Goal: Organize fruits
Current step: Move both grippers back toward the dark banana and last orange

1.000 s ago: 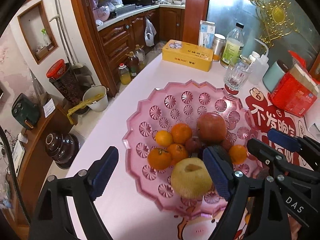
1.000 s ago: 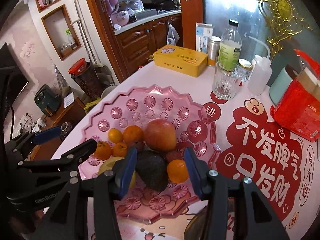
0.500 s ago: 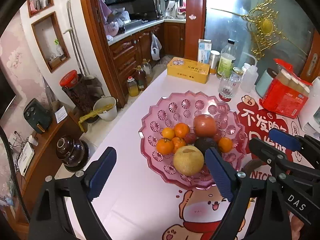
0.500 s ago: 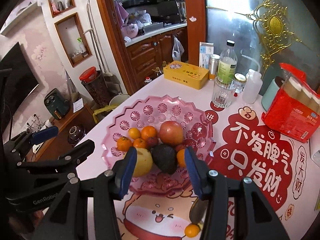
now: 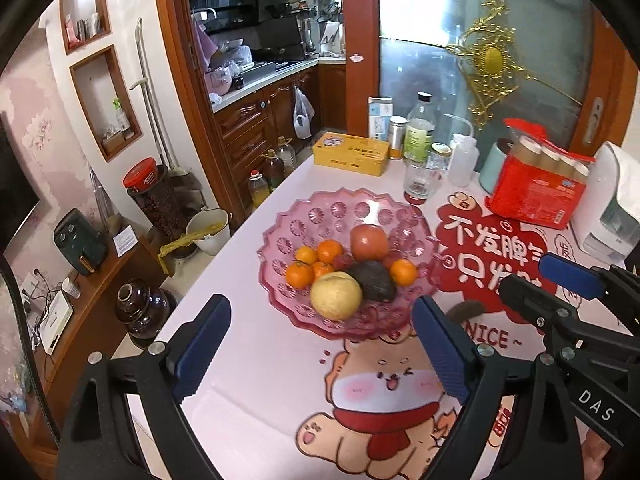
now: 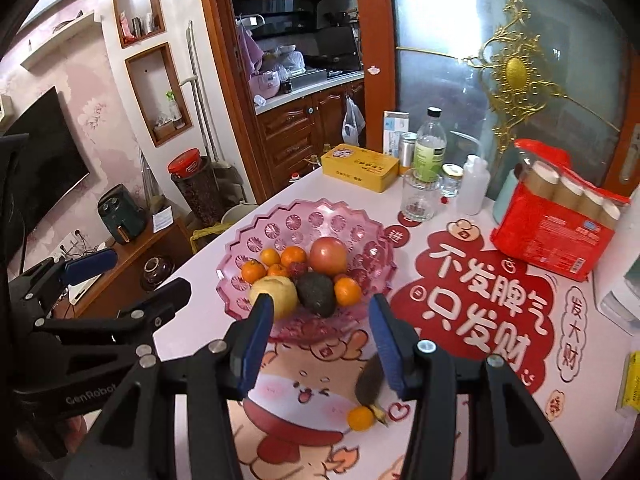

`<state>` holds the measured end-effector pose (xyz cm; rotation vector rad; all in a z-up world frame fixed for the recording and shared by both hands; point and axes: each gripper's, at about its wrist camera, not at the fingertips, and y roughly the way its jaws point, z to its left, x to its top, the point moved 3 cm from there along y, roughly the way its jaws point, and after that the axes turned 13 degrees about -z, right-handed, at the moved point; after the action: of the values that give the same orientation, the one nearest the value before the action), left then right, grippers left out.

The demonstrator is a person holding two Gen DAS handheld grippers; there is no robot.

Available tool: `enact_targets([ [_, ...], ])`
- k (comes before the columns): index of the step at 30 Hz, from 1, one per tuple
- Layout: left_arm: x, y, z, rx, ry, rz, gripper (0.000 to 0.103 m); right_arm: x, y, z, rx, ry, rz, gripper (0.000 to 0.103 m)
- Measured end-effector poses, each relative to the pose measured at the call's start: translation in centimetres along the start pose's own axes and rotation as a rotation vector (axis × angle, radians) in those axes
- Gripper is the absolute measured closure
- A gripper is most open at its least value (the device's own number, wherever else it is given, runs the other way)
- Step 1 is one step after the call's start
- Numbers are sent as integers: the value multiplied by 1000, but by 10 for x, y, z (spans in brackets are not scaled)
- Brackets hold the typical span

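A pink scalloped fruit bowl (image 5: 280, 240) stands on the table. In it lie a yellow pear (image 5: 336, 294), a dark avocado (image 5: 372, 280), a red apple (image 5: 370, 242) and several mandarins (image 5: 300, 274). My left gripper (image 5: 320, 348) hovers over the tablecloth short of the bowl, open and empty. My right gripper (image 6: 320, 340) hangs beside it at the bowl's near rim (image 6: 312, 332), its jaws apart with nothing between them. Under the right gripper, a small mandarin (image 6: 360, 418) and a dark brown fruit (image 6: 372, 380) lie on the table.
Behind the bowl stand a yellow tin (image 5: 351, 154), a drinking glass (image 5: 418, 180), bottles (image 5: 418, 132) and a red pack of cups (image 5: 536, 188). A white appliance (image 5: 608, 200) is at the far right. The table edge (image 5: 224, 264) drops to the floor on the left.
Both grippers have pulled back and up from the bowl, which now looks smaller and farther. The left jaws have spread a little wider. The loose mandarin has come into the right wrist view.
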<state>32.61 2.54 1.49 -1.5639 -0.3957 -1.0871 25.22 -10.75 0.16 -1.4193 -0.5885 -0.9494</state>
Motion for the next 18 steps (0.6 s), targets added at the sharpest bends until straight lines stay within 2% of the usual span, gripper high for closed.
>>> enact_targets([
  [10, -17, -21, -53, -10, 40, 4, 9, -18, -36, -41, -41, -16, -8, 53],
  [18, -37, -3, -93, -22, 66, 50, 8, -34, -35, -86, -93, 5, 2, 53],
])
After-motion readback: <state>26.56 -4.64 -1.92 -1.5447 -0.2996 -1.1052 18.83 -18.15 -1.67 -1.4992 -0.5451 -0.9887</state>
